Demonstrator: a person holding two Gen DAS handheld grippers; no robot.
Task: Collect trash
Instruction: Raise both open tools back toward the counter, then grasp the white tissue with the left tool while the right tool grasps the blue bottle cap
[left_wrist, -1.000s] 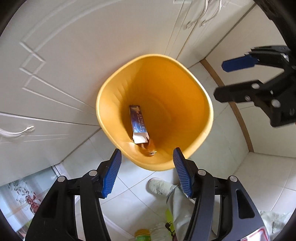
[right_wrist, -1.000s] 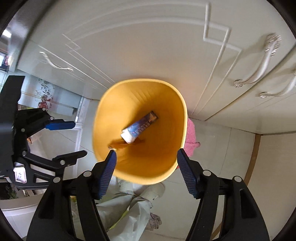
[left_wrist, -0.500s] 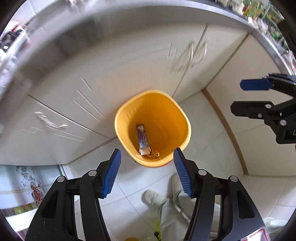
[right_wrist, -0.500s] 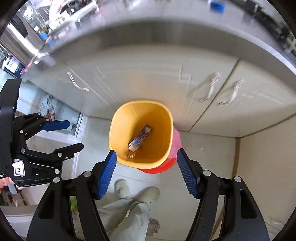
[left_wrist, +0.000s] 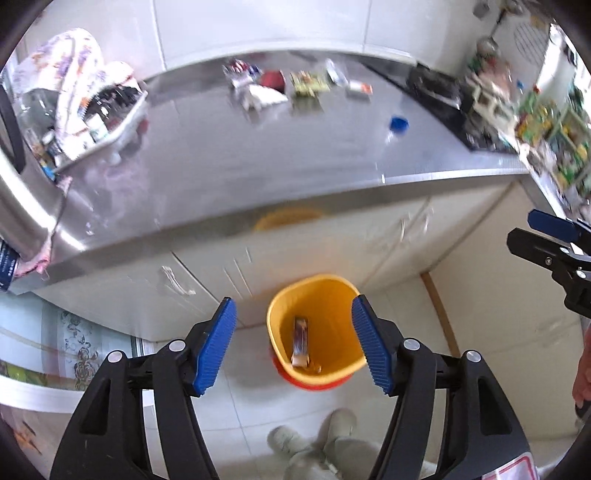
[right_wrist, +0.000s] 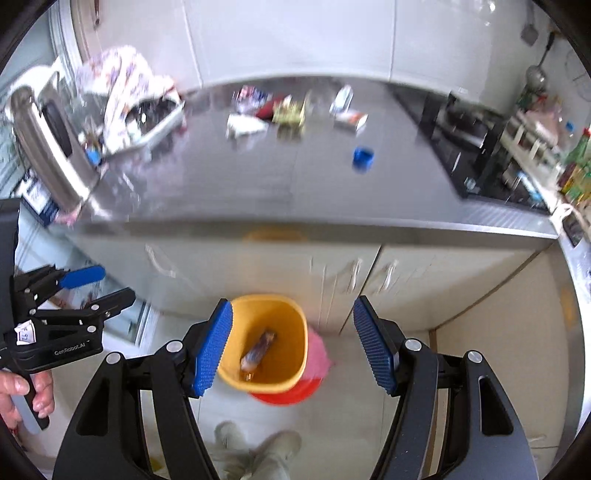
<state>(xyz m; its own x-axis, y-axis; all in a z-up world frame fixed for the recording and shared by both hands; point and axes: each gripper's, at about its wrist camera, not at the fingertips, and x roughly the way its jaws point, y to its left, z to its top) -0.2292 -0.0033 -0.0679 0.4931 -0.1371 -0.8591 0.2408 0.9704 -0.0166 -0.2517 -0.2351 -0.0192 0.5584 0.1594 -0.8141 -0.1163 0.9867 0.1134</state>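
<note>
Bin (left_wrist: 317, 328) holds one wrapper (left_wrist: 300, 341); counter (left_wrist: 258, 155) litter (left_wrist: 258, 94) remains; left gripper (left_wrist: 293, 345) and right gripper (right_wrist: 291, 345) both spread, empty

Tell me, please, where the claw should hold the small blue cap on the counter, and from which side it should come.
Come from straight above and close on the round side wall of the blue cap. It looks low and wide, sitting alone on the bare steel counter, so both fingers should have room beside it. The picture is blurred, so its exact shape is uncertain.
</note>
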